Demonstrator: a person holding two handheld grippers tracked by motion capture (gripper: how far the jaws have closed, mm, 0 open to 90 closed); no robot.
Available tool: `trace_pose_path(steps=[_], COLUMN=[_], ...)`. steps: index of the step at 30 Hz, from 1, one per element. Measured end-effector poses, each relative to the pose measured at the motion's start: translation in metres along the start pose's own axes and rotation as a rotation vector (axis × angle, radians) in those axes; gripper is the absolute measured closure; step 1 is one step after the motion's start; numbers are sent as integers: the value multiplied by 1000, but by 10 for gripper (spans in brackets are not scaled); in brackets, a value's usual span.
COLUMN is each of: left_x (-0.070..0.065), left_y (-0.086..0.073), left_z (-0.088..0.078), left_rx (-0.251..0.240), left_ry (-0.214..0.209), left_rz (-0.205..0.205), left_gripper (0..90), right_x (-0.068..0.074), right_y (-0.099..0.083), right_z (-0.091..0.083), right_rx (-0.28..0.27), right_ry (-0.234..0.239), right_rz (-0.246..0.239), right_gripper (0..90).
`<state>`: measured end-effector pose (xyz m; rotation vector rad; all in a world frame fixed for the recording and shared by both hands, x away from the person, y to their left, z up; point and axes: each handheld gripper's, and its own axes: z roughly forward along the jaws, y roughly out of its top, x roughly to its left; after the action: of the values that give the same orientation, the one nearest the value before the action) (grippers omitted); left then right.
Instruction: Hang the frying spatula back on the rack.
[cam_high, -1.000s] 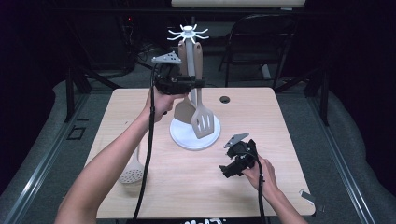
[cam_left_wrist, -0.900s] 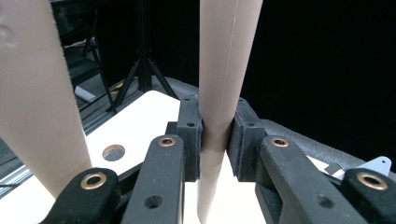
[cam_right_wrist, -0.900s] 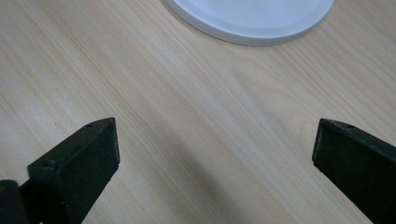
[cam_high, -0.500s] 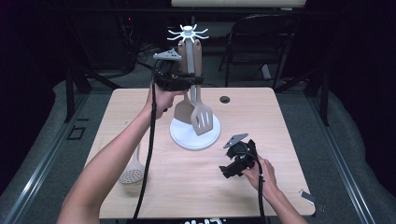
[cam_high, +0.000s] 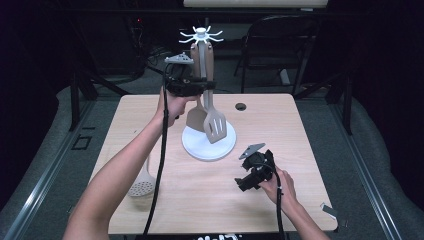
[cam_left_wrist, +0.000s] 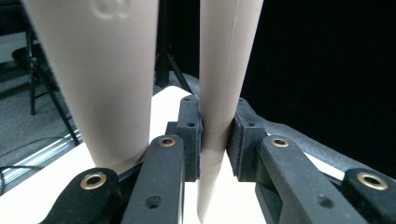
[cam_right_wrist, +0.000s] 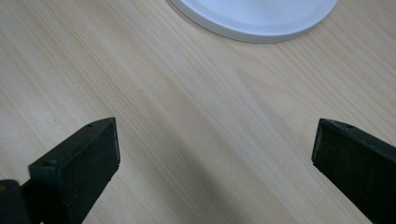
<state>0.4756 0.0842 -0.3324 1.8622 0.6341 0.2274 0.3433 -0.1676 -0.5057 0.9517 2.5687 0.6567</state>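
A white utensil stand (cam_high: 201, 35) with hooks at its top rises from a round white base (cam_high: 226, 146) in the middle of the table. Two beige utensils hang along its post: a solid turner (cam_high: 196, 119) and a slotted spatula (cam_high: 216, 126). My left gripper (cam_high: 204, 86) is raised beside the post and shut on the slotted spatula's handle (cam_left_wrist: 223, 84), pads pressing both sides. The turner's handle (cam_left_wrist: 102, 74) stands close beside it. My right gripper (cam_high: 246, 181) rests low on the table at the front right, open (cam_right_wrist: 215, 154), with nothing between its jaws. The base's rim (cam_right_wrist: 261, 23) lies ahead of it.
A beige skimmer (cam_high: 142, 183) lies on the table (cam_high: 210, 200) near the front left, partly under the left forearm. A small black round spot (cam_high: 241, 106) sits behind the base. A folding chair (cam_high: 280, 40) stands beyond the table. A white scrap (cam_high: 327, 210) lies at the front right corner.
The slotted spatula's head has swung a little beside the stand. Both hands stay about where they were.
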Motion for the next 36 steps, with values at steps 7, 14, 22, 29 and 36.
trace_pose_path(steps=[7, 14, 22, 29, 36], left_x=[-1, -8, -15, -16, -19], left_y=[-1, -1, -5, -9, -13], left_z=[2, 4, 2, -4, -12], left_rx=[6, 10, -4, -12, 6], left_ry=[52, 131, 178, 149, 85], left_rz=[15, 48, 74, 61, 39], left_gripper=[770, 768, 756, 679, 476], right_x=[0, 1, 1, 2, 2], right_y=[0, 0, 0, 1, 1], right_z=[1, 1, 0, 1, 2], right_rx=[3, -3, 0, 10, 15], right_ry=[-1, 1, -1, 1, 3], right_rz=[-5, -8, -11, -17, -20], right_gripper=[6, 6, 6, 6, 6])
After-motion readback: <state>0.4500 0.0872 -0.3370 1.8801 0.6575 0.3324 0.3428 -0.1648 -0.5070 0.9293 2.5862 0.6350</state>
